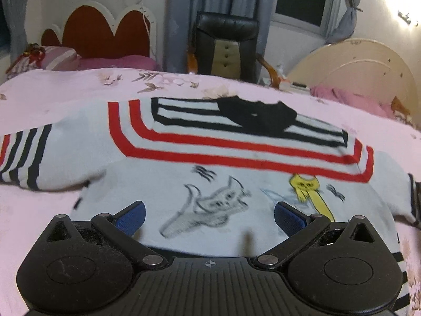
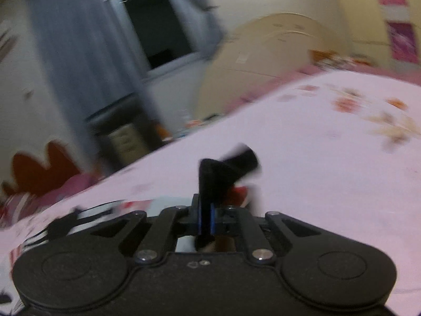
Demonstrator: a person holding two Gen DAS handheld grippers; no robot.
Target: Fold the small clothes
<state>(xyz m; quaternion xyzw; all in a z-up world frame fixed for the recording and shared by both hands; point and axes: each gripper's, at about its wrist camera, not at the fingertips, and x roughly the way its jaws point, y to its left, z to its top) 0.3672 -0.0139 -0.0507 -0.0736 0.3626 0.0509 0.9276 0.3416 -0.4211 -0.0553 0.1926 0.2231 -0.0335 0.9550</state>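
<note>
Sweater (image 1: 210, 158) flat on pink bedspread (image 1: 65, 92) — left gripper (image 1: 209, 217) spread wide, right gripper (image 2: 204, 217) pinching its black cuff (image 2: 229, 168).

No readable text, label, brand or number shows in either view.

the sweater (image 1: 184, 158) lies spread flat on the bed (image 1: 65, 97), collar at the far side, hem toward the camera, one sleeve stretched out to the left and the other to the right. the left hand-held gripper (image 1: 209, 214) hangs over the sweater's near part, its fingers (image 1: 131, 217) wide apart on either side of the printed figures. behind the bed a chair (image 1: 226, 47) stands in the middle, a headboard (image 1: 105, 31) to its left with pillows (image 1: 60, 58) before it, and another headboard (image 1: 355, 63) to its right. in the right wrist view, the right hand-held gripper (image 2: 205, 217) sits above the bed (image 2: 315, 171), its fingers closed on a fold of sweater cloth (image 2: 223, 171) that rises before them.
</note>
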